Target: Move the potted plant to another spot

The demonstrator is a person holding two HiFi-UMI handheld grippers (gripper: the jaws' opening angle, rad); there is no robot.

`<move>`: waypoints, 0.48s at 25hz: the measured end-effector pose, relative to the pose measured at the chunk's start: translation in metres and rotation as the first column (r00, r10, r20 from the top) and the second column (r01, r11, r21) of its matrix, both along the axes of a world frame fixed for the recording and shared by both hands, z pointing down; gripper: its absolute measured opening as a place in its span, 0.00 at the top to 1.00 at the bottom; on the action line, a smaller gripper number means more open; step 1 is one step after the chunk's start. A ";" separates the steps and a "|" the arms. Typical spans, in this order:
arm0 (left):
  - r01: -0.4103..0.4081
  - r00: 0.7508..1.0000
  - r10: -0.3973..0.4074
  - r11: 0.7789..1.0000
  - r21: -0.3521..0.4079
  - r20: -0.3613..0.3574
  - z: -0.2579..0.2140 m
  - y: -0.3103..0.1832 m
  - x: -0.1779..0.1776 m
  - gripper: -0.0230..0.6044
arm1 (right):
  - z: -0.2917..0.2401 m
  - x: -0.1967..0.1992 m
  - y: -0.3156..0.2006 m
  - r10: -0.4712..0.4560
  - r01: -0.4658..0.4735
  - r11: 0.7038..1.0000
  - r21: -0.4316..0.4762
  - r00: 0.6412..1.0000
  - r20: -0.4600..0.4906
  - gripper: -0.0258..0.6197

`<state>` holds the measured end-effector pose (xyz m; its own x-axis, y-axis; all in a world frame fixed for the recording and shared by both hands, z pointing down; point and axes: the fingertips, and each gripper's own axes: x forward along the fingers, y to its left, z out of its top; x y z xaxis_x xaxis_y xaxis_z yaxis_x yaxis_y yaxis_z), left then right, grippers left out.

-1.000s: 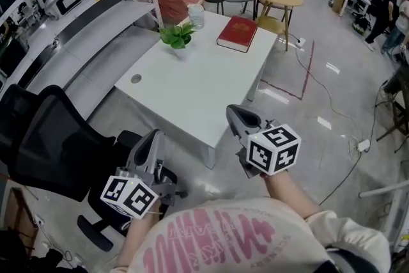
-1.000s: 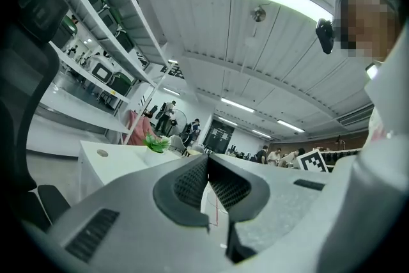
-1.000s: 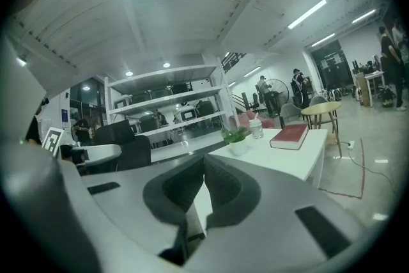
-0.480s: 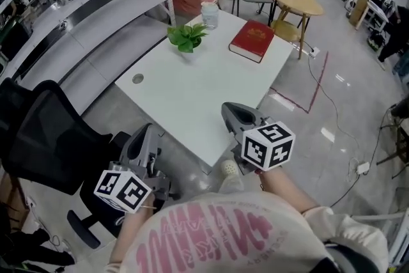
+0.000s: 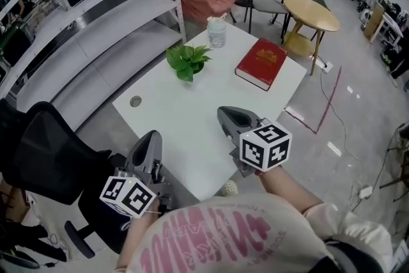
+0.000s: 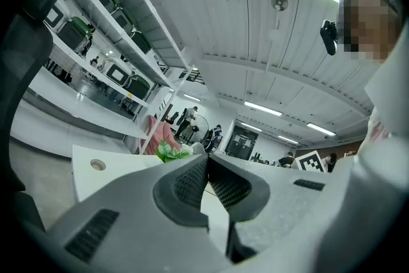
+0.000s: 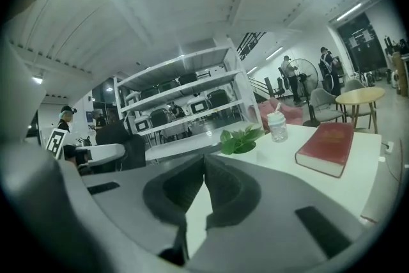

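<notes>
Potted plant [image 5: 186, 61] stands near the desk's [image 5: 182, 109] far edge. We find left gripper [image 5: 152, 139] and right gripper [image 5: 225, 114] closed, empty, by its near edge.

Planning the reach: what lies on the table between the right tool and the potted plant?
Nothing: the head view shows bare tabletop between the right tool and the potted plant.

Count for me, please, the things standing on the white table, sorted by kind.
Potted plant: 1
Red book: 1
Lidded cup: 1
Total: 3
</notes>
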<state>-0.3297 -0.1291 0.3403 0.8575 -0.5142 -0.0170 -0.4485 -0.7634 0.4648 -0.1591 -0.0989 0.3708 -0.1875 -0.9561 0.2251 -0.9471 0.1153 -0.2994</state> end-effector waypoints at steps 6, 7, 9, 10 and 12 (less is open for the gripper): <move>0.096 0.994 -0.094 0.994 -0.047 0.051 0.031 -0.027 0.010 0.96 | 0.020 0.026 -0.038 -0.047 0.048 0.998 -0.031 0.999 0.017 0.95; 0.109 0.993 -0.106 0.992 -0.062 0.047 0.035 -0.030 0.011 0.96 | 0.023 0.028 -0.043 -0.058 0.059 0.997 -0.040 0.998 0.018 0.95; 0.132 0.991 -0.129 0.988 -0.086 0.039 0.042 -0.035 0.015 0.96 | 0.031 0.031 -0.048 -0.082 0.083 0.995 -0.057 0.996 0.016 0.95; 0.142 0.990 -0.139 0.985 -0.094 0.038 0.046 -0.037 0.017 0.96 | 0.035 0.033 -0.051 -0.094 0.095 0.993 -0.065 0.995 0.016 0.95; 0.159 0.987 -0.155 0.981 -0.107 0.044 0.052 -0.040 0.023 0.96 | 0.043 0.038 -0.057 -0.116 0.118 0.990 -0.077 0.993 0.022 0.95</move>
